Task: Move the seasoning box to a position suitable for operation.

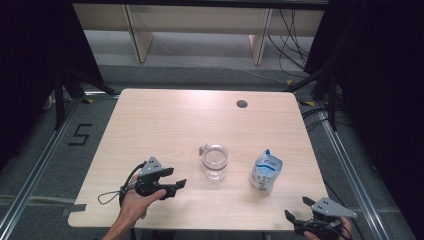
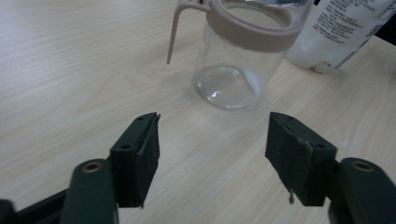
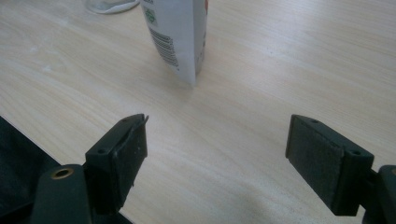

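while both grippers gape empty, glass jar (image 1: pixel 215 162) stands upright, mouth up, handle toward far-left

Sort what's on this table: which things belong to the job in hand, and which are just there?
In the job:
- clear jar with beige collar, in front of the open left gripper
- white pouch, ahead of the open right gripper

Just there:
- round hole in the table

We've got the left gripper (image 1: pixel 176 177) held above the table's near-left part, jaws apart with nothing between them — forearm coming in from the near edge. The right gripper (image 1: pixel 297 208) sits at the near-right corner, jaws spread wide too — nothing gripped.
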`<state>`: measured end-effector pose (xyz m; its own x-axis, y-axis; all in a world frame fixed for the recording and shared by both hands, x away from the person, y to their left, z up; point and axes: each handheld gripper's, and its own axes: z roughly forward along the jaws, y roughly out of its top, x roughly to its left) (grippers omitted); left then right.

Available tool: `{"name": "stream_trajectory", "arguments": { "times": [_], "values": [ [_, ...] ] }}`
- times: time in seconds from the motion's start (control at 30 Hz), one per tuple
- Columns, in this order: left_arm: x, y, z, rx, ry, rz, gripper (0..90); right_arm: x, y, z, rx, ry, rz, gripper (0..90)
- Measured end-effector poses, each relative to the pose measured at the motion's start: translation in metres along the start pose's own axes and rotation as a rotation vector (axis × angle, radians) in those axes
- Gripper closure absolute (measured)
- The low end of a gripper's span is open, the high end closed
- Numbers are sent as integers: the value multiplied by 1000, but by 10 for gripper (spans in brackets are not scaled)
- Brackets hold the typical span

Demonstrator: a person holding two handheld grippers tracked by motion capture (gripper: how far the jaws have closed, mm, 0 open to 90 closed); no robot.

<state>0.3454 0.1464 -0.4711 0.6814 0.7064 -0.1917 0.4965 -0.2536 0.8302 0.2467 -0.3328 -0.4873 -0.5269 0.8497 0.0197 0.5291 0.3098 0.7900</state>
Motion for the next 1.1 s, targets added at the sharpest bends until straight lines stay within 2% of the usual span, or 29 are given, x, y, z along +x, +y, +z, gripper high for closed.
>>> {"name": "stream_trajectory", "arguments": {
  "times": [0.1, 0.23, 0.27, 0.33, 0.37, 0.43, 0.47, 0.5, 0.53, 0.57, 0.6, 0.63, 0.67, 0.8, 0.83, 0.87, 0.9, 0.97, 1.0, 1.03, 1.07, 1.1],
  "values": [
    [2, 7, 3, -16, 19, 22, 478, 0, 0, 0, -1, -3, -4, 214],
    [4, 17, 8, -38, 8, 13, 620, 0, 0, 0, -1, 0, -2, 214],
    [4, 20, 8, -38, 19, 13, 653, 0, 0, 0, 0, 2, 0, 214],
    [5, 27, 11, -44, 11, 36, 715, 0, 0, 0, 0, 2, -1, 214],
    [4, 30, 12, -53, 11, 34, 745, 3, 0, 0, 7, -2, 29, 214],
    [5, 39, 15, -57, 0, 37, 791, 2, 0, 0, 9, -3, 28, 214],
    [5, 43, 17, -60, 5, 38, 809, 0, 0, 0, 1, -2, 9, 214],
    [5, 48, 19, -66, -4, 37, 827, 2, 0, 0, 10, -6, 36, 215],
    [5, 52, 22, -66, 5, 41, 846, 1, 0, 0, 5, -9, 20, 215],
    [6, 57, 24, -68, 5, 50, 861, -1, 0, 1, -3, -5, 2, 215],
    [6, 62, 27, -64, 6, 55, 874, -1, 0, 1, 0, -2, 6, 215],
    [8, 67, 31, -82, 5, 85, 885, -1, 1, 1, 0, -9, 5, 215],
    [6, 71, 32, -63, 11, 62, 891, -2, 1, 1, -6, -15, -13, 215],
    [4, 88, 41, -46, 17, 91, 894, -3, 0, 2, -10, -13, -15, 216],
    [4, 92, 43, -35, 13, 107, 895, -1, 0, 1, 2, -6, 24, 216],
    [3, 95, 46, -42, 12, 104, 895, -2, 0, 1, 5, 1, 12, 216],
    [3, 98, 48, -29, 14, 110, 895, -3, 0, 1, -3, -10, -11, 216],
    [3, 104, 54, -21, 16, 113, 895, -2, 0, 1, 6, 3, 9, 216],
    [2, 106, 57, -20, 14, 107, 895, -4, 0, 2, -7, -12, -11, 216],
    [3, 108, 60, -15, 11, 109, 895, -1, 0, 2, 0, -5, 22, 217],
    [2, 110, 63, 2, 20, 122, 895, 0, 0, 1, 6, -1, 33, 216],
    [2, 111, 66, 10, 18, 124, 895, -2, 0, 2, -6, -4, 2, 217]
  ]
}}
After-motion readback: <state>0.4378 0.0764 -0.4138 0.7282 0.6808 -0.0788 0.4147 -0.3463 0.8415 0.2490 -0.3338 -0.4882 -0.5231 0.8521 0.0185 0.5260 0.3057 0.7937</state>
